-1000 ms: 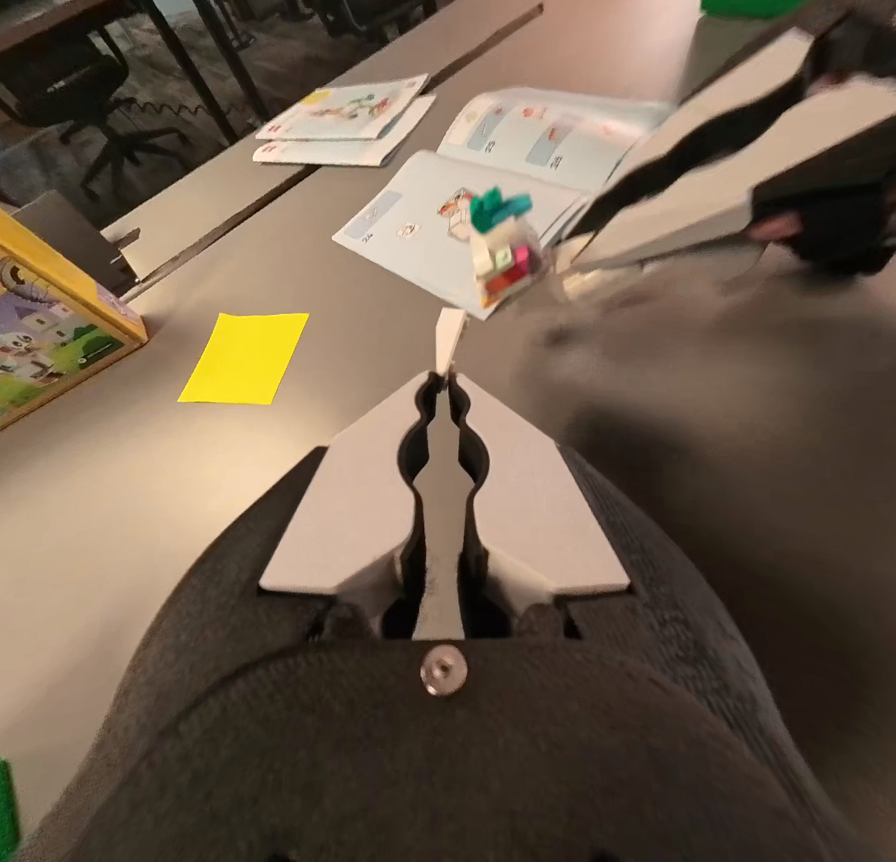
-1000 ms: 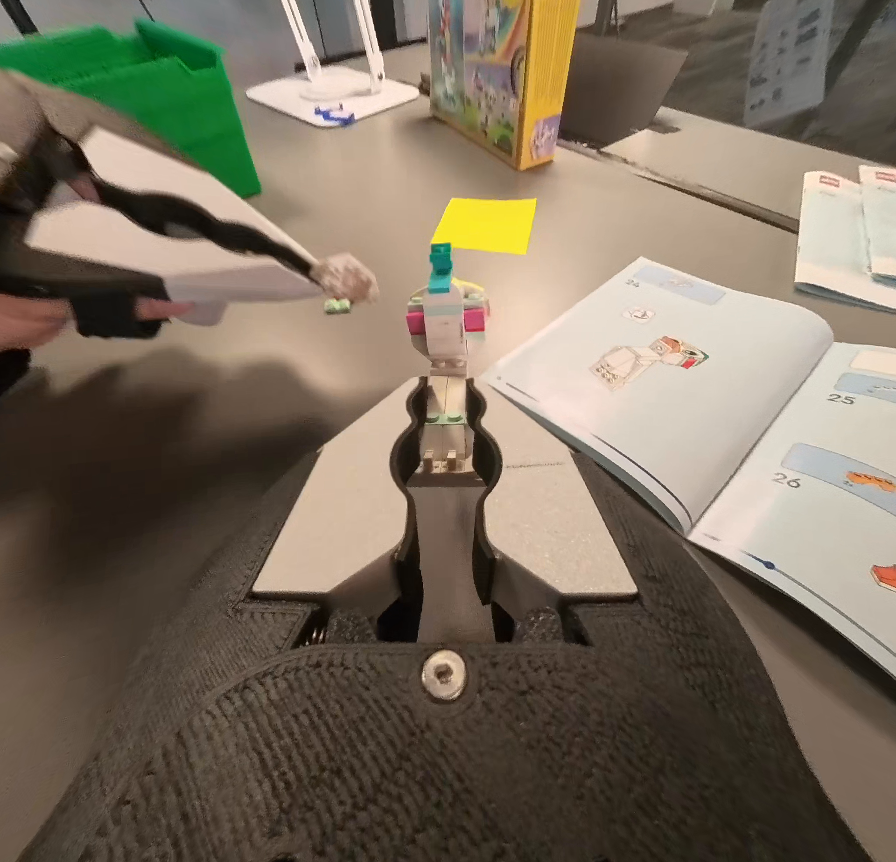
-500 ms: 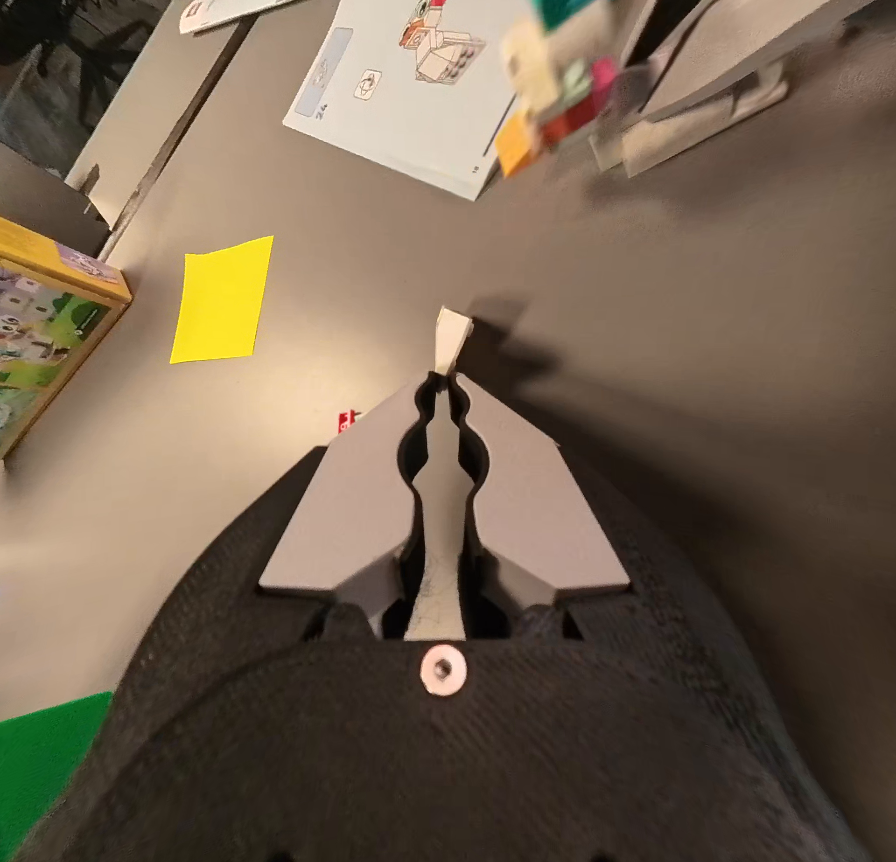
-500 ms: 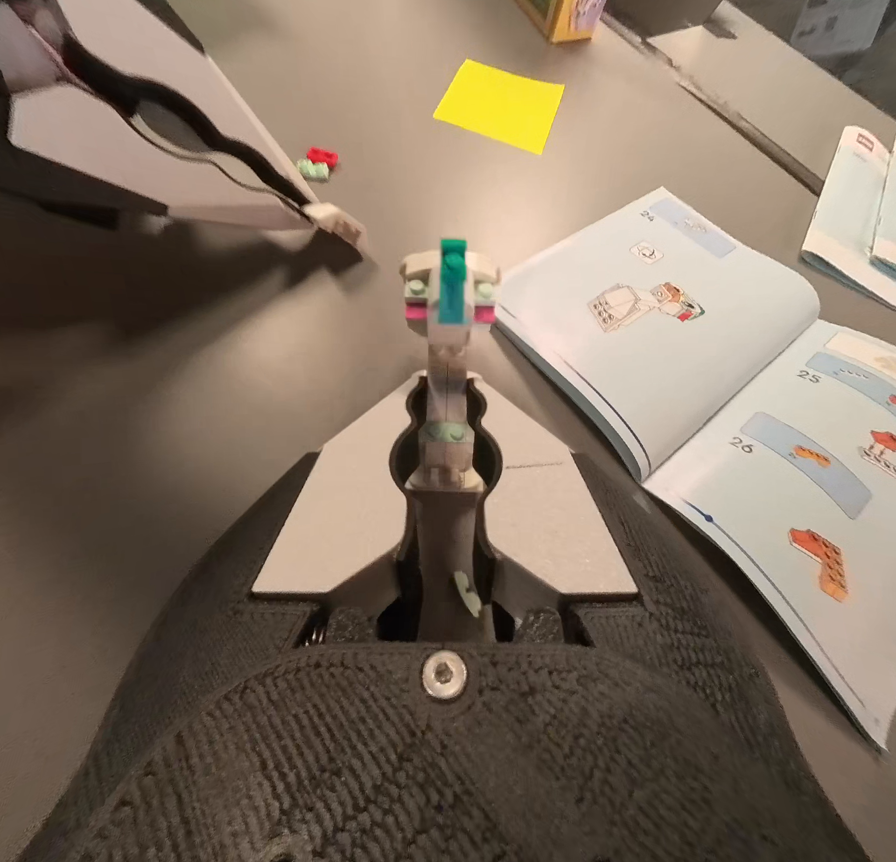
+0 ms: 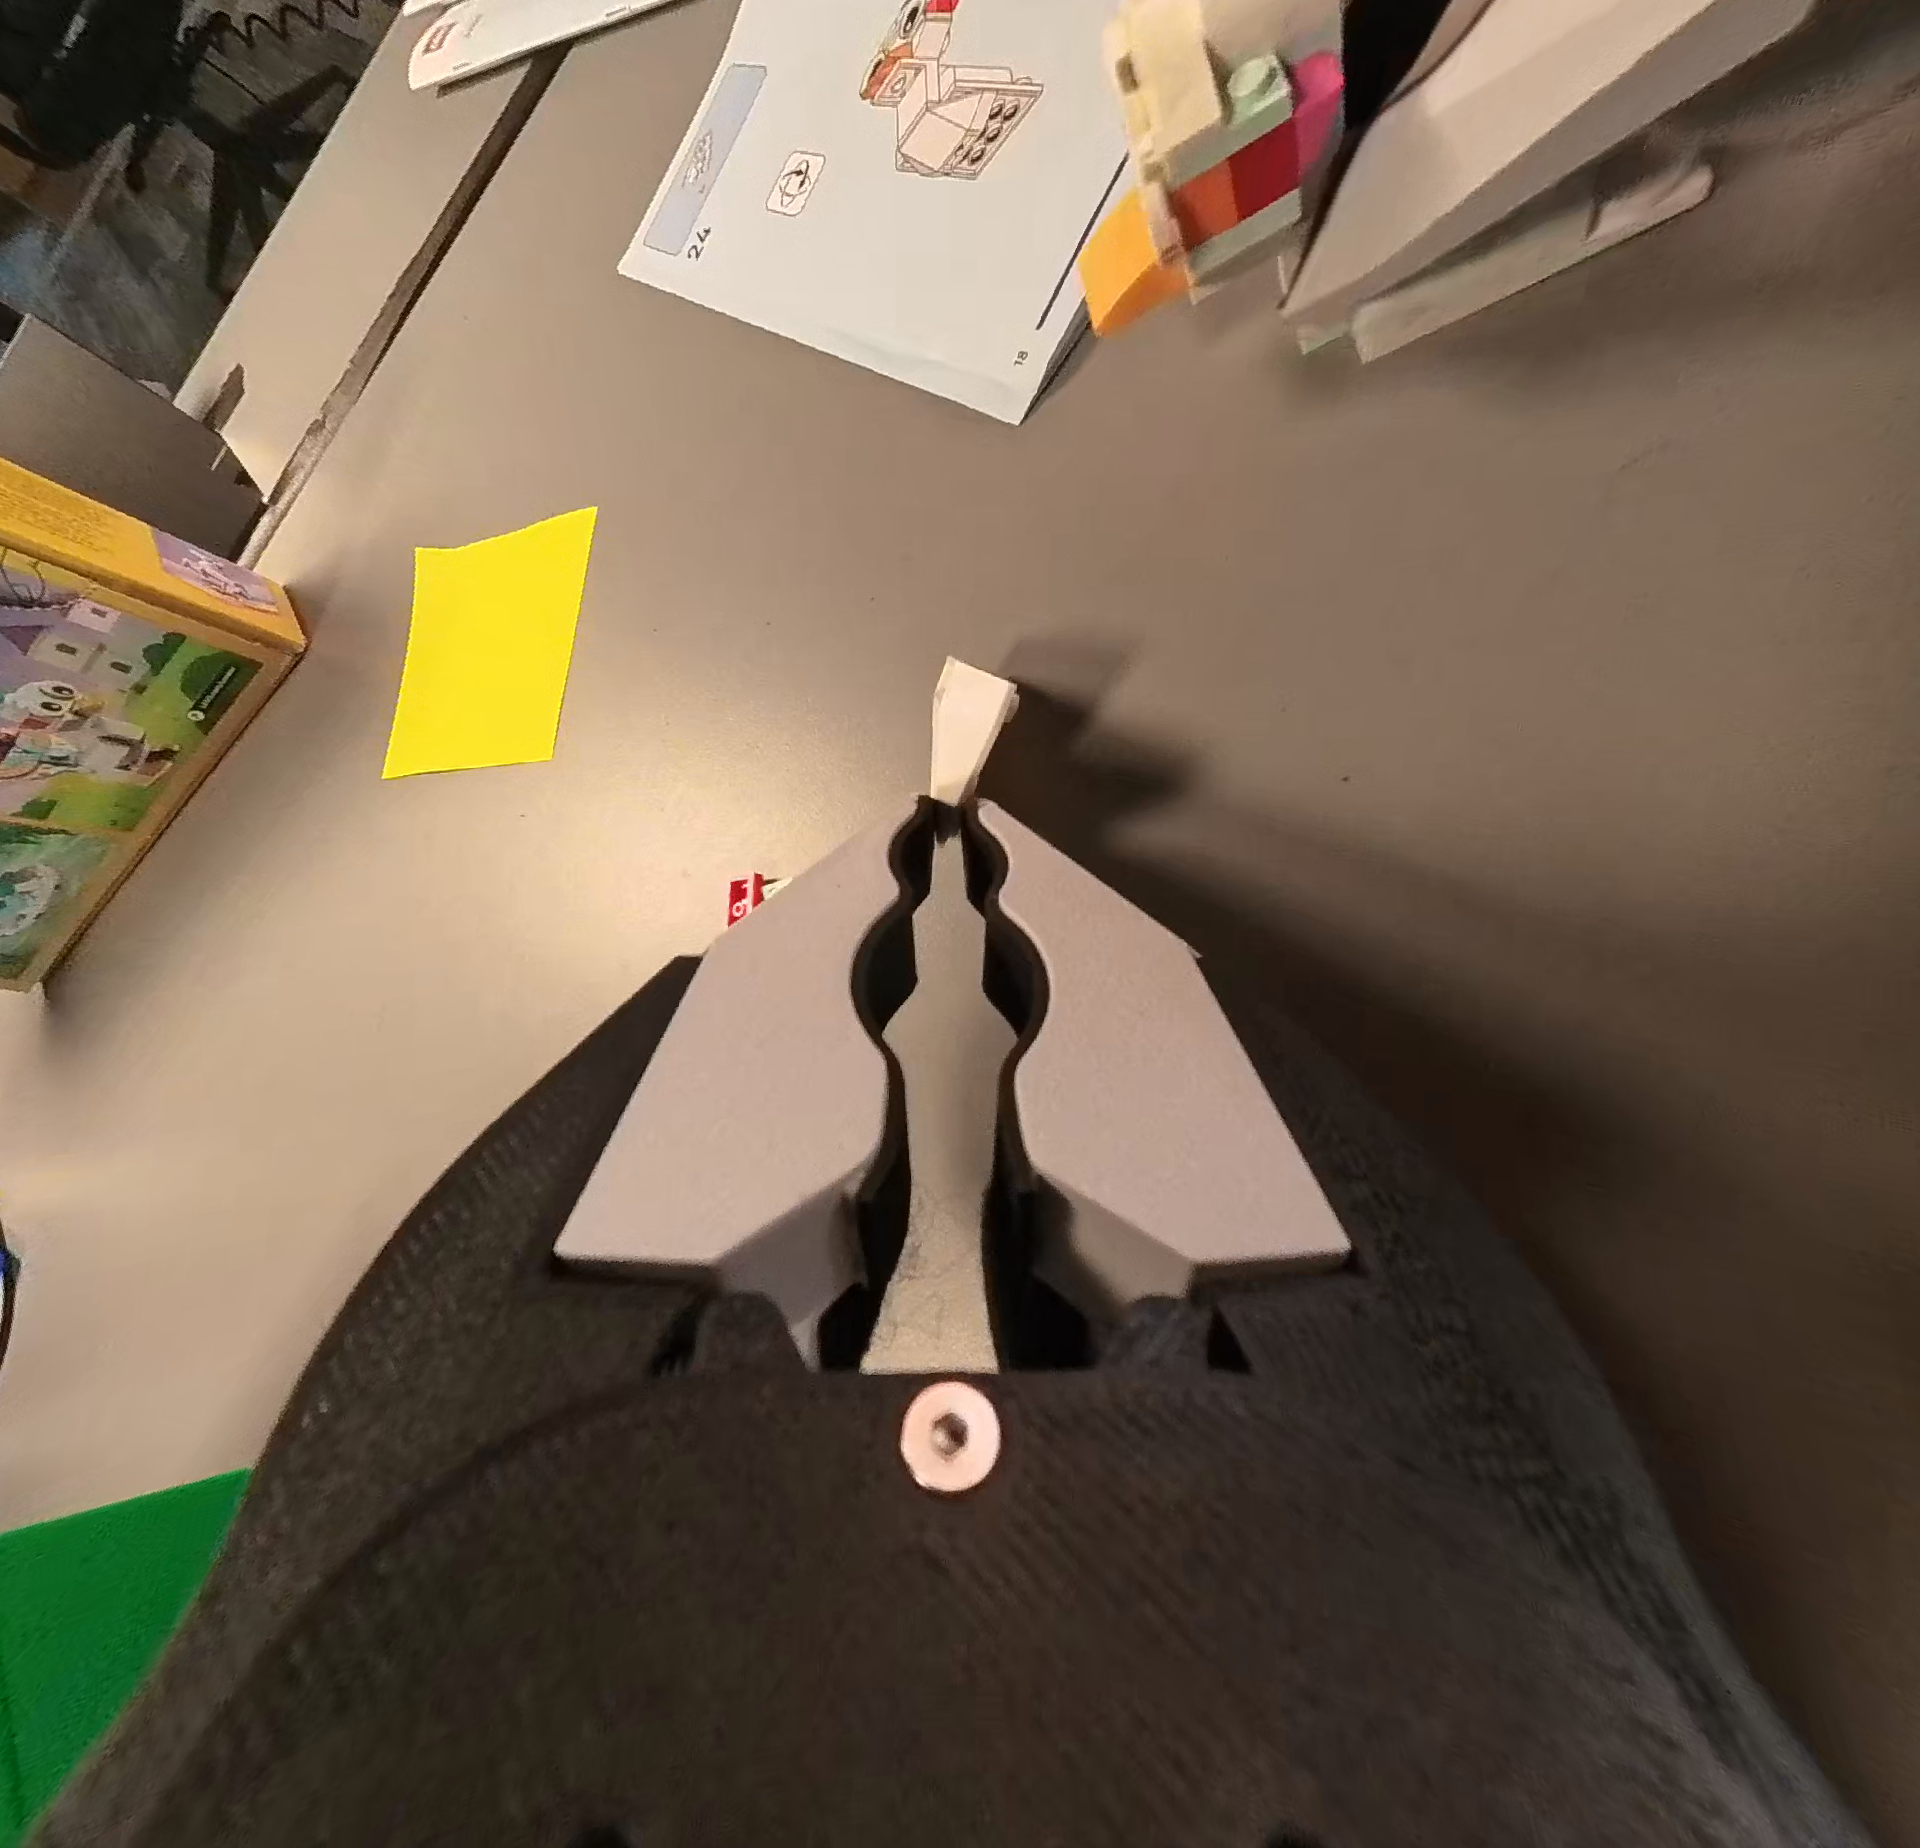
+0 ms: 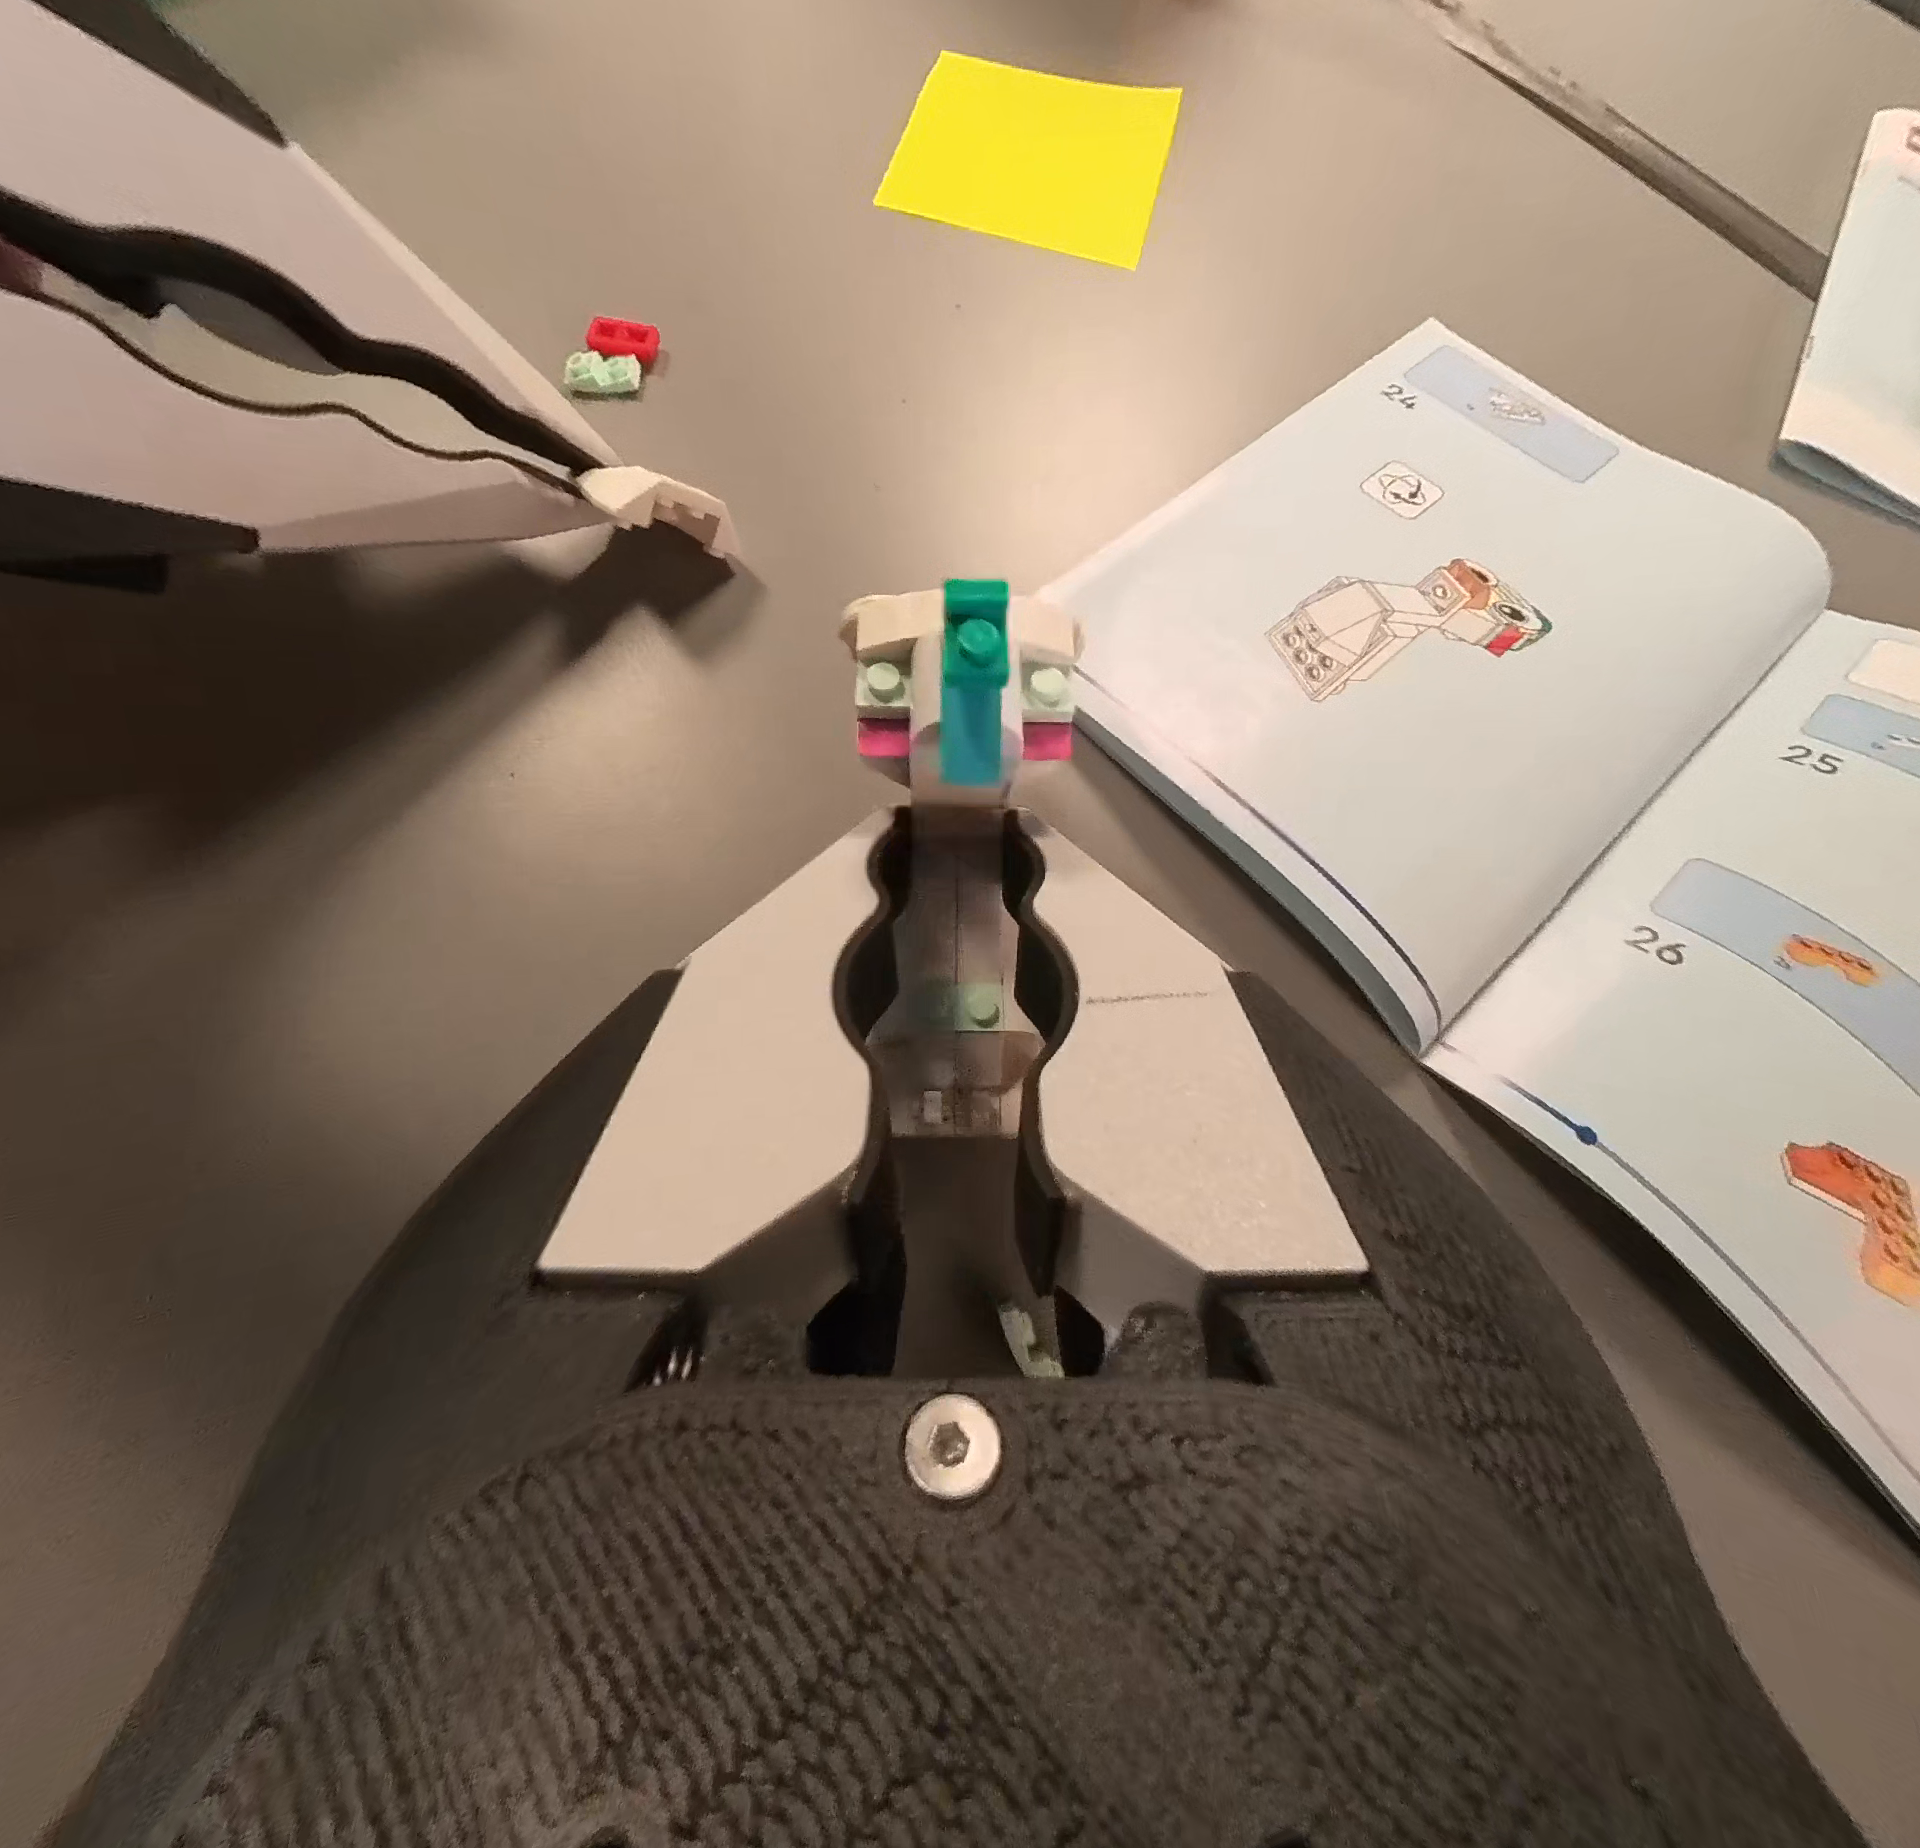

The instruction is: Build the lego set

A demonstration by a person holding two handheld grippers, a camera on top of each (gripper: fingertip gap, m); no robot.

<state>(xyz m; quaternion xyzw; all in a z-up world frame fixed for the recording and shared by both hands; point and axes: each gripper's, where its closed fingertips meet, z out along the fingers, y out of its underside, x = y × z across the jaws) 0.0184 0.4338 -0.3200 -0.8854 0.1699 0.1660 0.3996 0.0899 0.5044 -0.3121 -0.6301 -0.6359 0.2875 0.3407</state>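
My left tool (image 5: 951,811) is pinched nearly closed on a small white lego piece (image 5: 971,723), which sticks out past its tips above the grey tabletop (image 5: 1351,707). In the right wrist view that same piece (image 6: 660,505) shows at the end of the left tool (image 6: 582,484), low over the tabletop (image 6: 312,759) and off to the left of the model.

My right tool (image 6: 956,816) is clamped on the partly built lego model (image 6: 961,676), gripping its white body between the fingers; the head end, with its teal strip, pink and pale green bricks, pokes out beyond the tips. In the left wrist view the model (image 5: 1216,146) appears at the upper right, blurred, held by the right tool (image 5: 1320,281), well apart from my white piece.

A red brick (image 6: 623,335) and a pale green brick (image 6: 603,375) lie touching each other on the tabletop. A yellow paper (image 6: 1029,159) lies beyond them. The open instruction booklet (image 6: 1455,707) lies just right of the model. The yellow set box (image 5: 104,770) stands at the left edge.
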